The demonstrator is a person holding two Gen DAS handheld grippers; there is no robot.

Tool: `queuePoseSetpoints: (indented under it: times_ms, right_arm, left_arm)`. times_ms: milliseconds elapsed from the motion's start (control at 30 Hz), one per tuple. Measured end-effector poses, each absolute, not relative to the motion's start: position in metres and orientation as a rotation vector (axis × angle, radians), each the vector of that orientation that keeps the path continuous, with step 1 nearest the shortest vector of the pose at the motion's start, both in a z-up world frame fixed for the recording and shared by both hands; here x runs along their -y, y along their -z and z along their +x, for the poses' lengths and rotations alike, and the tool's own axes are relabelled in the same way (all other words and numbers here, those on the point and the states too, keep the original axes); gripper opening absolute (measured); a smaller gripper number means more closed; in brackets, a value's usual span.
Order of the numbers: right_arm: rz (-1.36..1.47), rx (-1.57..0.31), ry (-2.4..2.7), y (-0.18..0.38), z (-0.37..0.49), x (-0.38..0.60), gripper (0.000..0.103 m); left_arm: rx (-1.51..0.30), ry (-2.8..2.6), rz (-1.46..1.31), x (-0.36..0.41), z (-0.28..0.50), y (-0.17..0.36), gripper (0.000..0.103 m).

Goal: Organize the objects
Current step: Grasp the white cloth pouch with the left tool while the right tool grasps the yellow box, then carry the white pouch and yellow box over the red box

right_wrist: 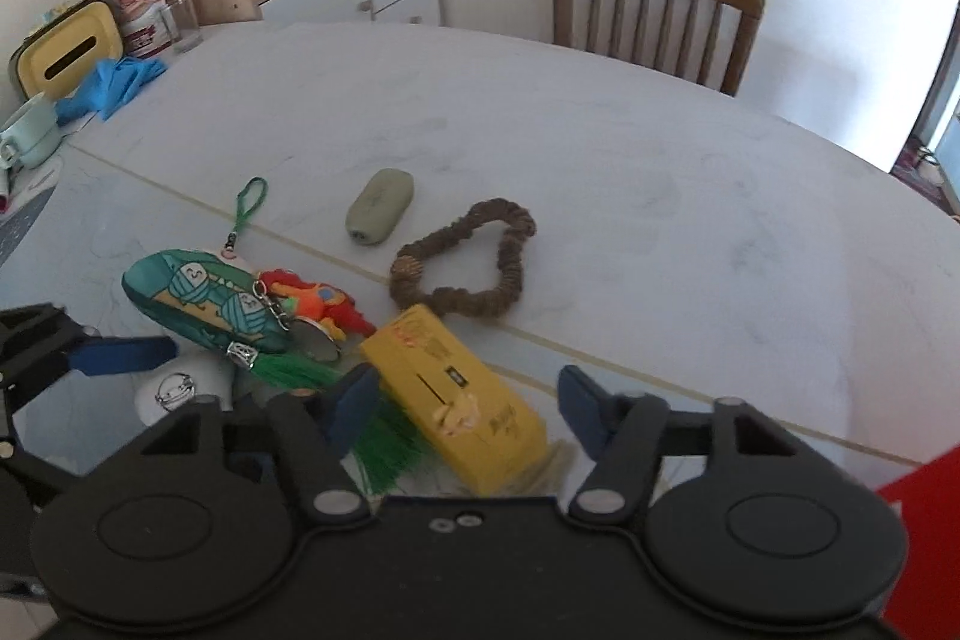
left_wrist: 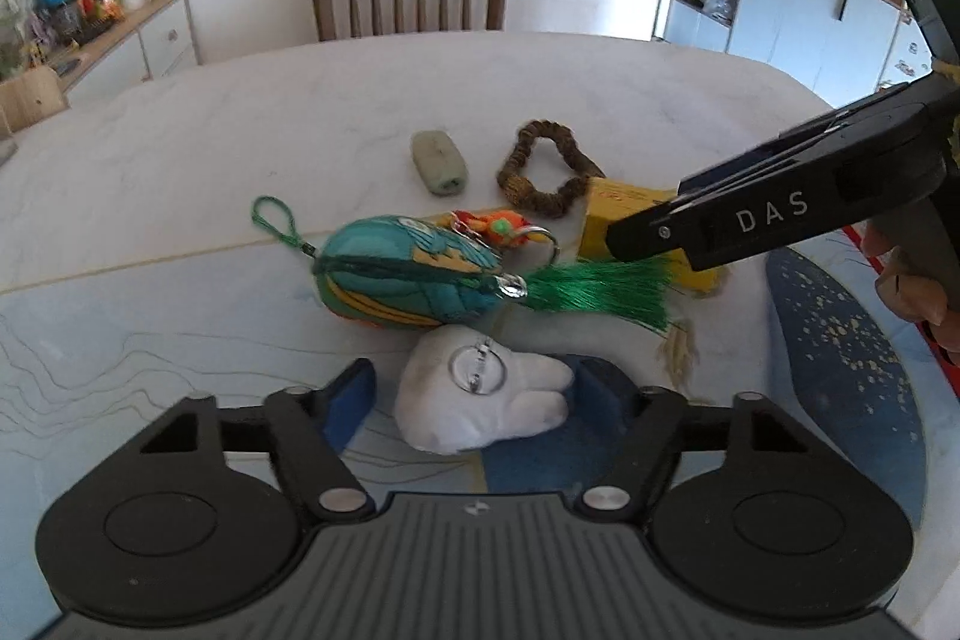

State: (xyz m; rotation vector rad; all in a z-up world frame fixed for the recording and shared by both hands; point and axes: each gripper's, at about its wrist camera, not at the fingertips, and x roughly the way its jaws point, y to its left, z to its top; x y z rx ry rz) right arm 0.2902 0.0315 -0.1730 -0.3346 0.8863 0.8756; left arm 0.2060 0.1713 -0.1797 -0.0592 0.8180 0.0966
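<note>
In the left wrist view a white plush keychain point(left_wrist: 486, 412) lies on a blue and white mat, between the fingers of my left gripper point(left_wrist: 480, 394). The jaws stand partly apart around it and the plush is not squeezed. My right gripper point(right_wrist: 465, 400) straddles a yellow box point(right_wrist: 456, 388), with a little table showing between the box and the right pad. Beside them lie a teal pouch with a green tassel point(right_wrist: 204, 304), a small orange toy point(right_wrist: 312, 298), a brown ring-shaped band point(right_wrist: 462, 268) and a grey-green oval case point(right_wrist: 378, 205). From the left wrist view, the right fingers point(left_wrist: 660, 232) cover part of the yellow box point(left_wrist: 600, 211).
A wooden chair point(right_wrist: 660, 4) stands at the round marble table's far edge point(right_wrist: 660, 160). At the far left are a yellow tissue box point(right_wrist: 60, 52), a blue cloth point(right_wrist: 114, 85), a mug point(right_wrist: 27, 136) and a glass point(right_wrist: 180, 22). A red object point(right_wrist: 918, 520) sits near right.
</note>
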Motion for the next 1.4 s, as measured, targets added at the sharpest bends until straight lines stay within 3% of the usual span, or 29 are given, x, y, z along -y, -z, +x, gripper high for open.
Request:
queuePoseSetpoints:
  times_ms: [67, 133, 200, 300, 733, 1400]
  right_arm:
    - [-0.31, -0.907, -0.884, 0.174, 0.295, -0.032, 0.05]
    - [-0.285, -0.925, -0.891, 0.176, 0.299, -0.032, 0.044]
    - [-0.286, -0.933, -0.896, 0.179, 0.299, -0.033, 0.034]
    - [-0.27, -0.93, -0.892, 0.18, 0.296, -0.03, 0.03]
    - [-0.087, -0.937, -0.786, 0.163, 0.285, 0.021, 0.029]
    - [-0.041, -0.882, -0.74, 0.072, 0.222, 0.149, 0.029]
  left_arm:
    - [-0.816, -0.095, -0.054, -0.171, 0.206, 0.18, 0.069]
    - [-0.812, -0.089, -0.039, -0.17, 0.206, 0.179, 0.059]
    - [-0.81, -0.089, -0.024, -0.168, 0.205, 0.18, 0.058]
    - [-0.806, -0.085, -0.029, -0.17, 0.203, 0.179, 0.055]
    - [-0.806, -0.065, -0.058, -0.16, 0.176, 0.16, 0.052]
    - [-0.721, 0.141, 0.016, -0.052, 0.154, 0.054, 0.052]
